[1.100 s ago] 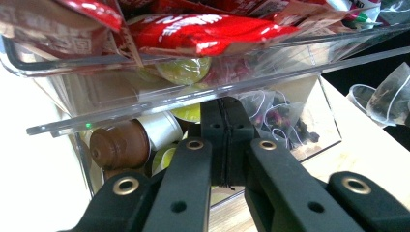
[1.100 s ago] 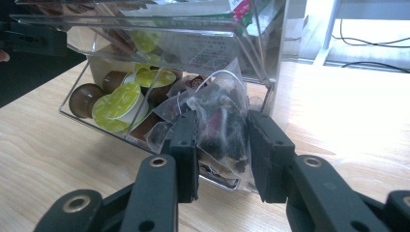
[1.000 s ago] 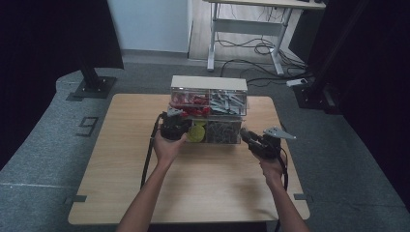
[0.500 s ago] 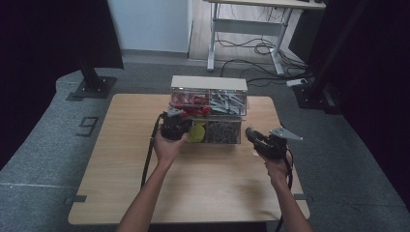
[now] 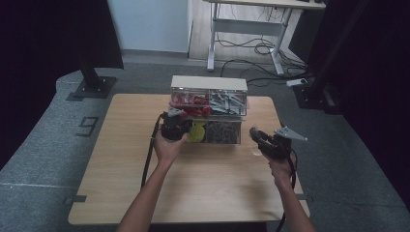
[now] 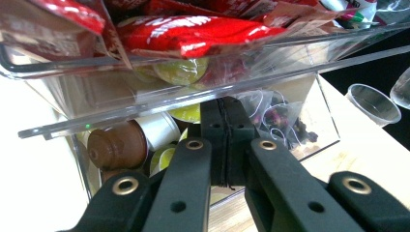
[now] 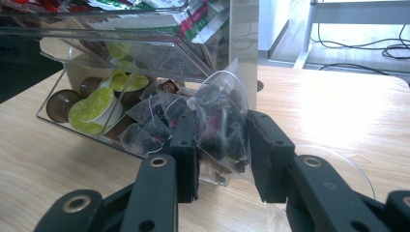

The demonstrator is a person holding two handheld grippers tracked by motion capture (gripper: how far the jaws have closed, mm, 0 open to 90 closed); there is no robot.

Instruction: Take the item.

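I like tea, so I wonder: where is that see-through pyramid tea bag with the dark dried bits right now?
In the right gripper view, the clear pyramid tea bag sits clamped between the right hand-held gripper jaws, just in front of the clear plastic organiser, above the wooden table.

Dim, soft high view with black surroundings; both gripper views are brighter, with overexposed glare on the table (image 7: 338,111).

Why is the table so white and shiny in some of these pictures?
In the left gripper view, light washes the table out to near white at the left, and the clear organizer front edge glints. In the right gripper view, a bright glare patch sits on the wood behind the tea bag. In the high view, the room around is dim and the picture soft.
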